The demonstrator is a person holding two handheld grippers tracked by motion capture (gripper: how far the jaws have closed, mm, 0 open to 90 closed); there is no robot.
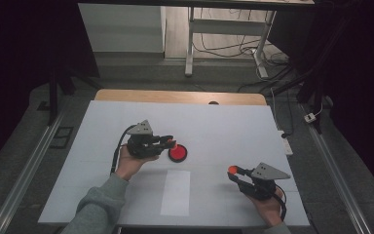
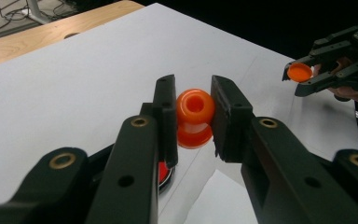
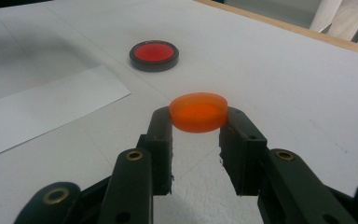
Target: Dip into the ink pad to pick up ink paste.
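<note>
My left gripper (image 1: pixel 171 142) is shut on a small orange spool-shaped piece (image 2: pixel 195 115), which it holds just above a red disc in a black ring (image 1: pixel 177 153) near the table's middle. From the left gripper view, the disc (image 2: pixel 164 171) peeks out under the left jaw. My right gripper (image 1: pixel 233 170) hovers at the front right, shut on a flat orange cap (image 3: pixel 198 112) by its rim. The same cap (image 2: pixel 300 72) appears at the upper right of the left gripper view. The right gripper view has the red disc (image 3: pixel 154 55) lying farther off on the table.
A white sheet of paper (image 1: pixel 176 192) lies on the white tabletop (image 1: pixel 224 122) between the two hands, near the front edge. A wooden strip (image 1: pixel 180 96) runs along the table's far edge. Cables and table legs sit on the floor beyond.
</note>
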